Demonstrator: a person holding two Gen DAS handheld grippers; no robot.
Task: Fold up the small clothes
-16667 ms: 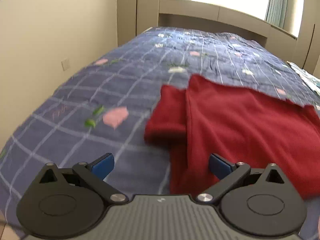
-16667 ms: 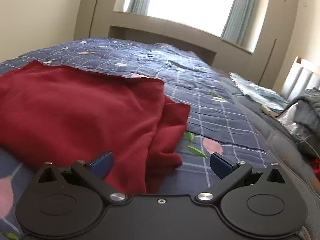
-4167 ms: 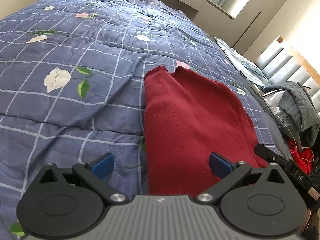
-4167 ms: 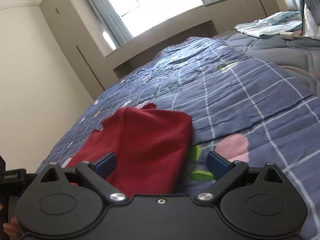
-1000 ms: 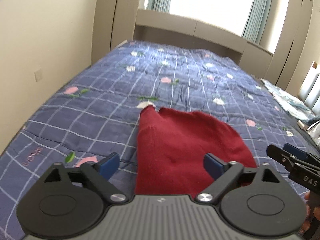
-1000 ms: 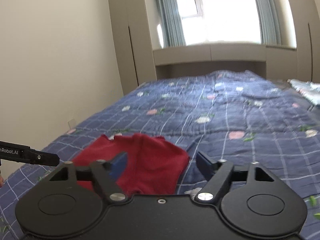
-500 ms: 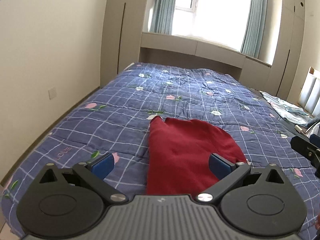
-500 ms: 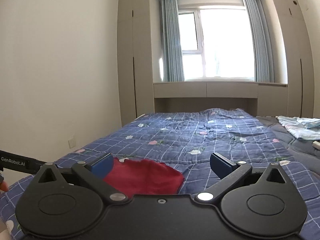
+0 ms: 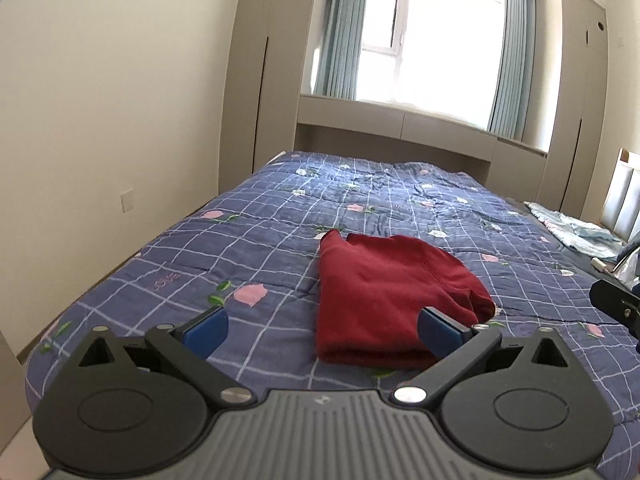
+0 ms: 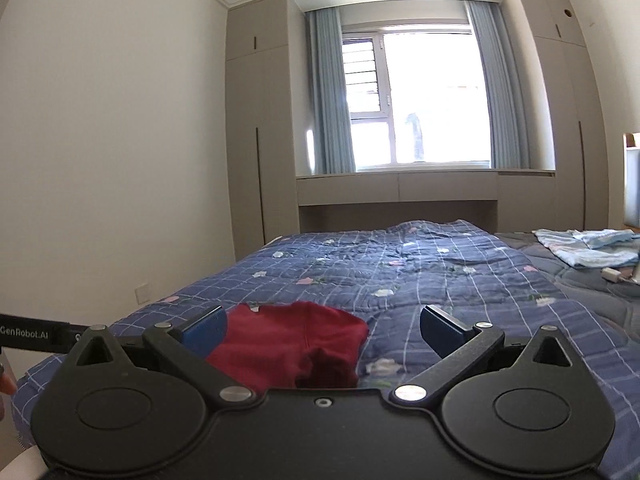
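Red knit cloth, a small sweater by the look of it, lies folded into a compact rectangle on the blue checked quilt of the bed, near the foot edge and well clear of both tools. Its right side bulges where layers are tucked under, and the near edge shows a thick stacked fold.

As a judgement, the fold looks finished or nearly so, and the main risk is that soft, springy knit: the rounded right side could slump open by itself, since nothing pins it. A claw coming back in low could also snag the top layer and drag the stack askew on the rumpled quilt. The pale blue garment far off on the right of the bed may be next, and reaching for it across the sweater would invite a brush.

The left claw is spread wide with nothing between its blue pads, hanging above the foot of the bed and tilted down towards the sweater. The right claw is likewise wide and empty, held closer to level, facing the window. Its edge shows at the right of the left view.
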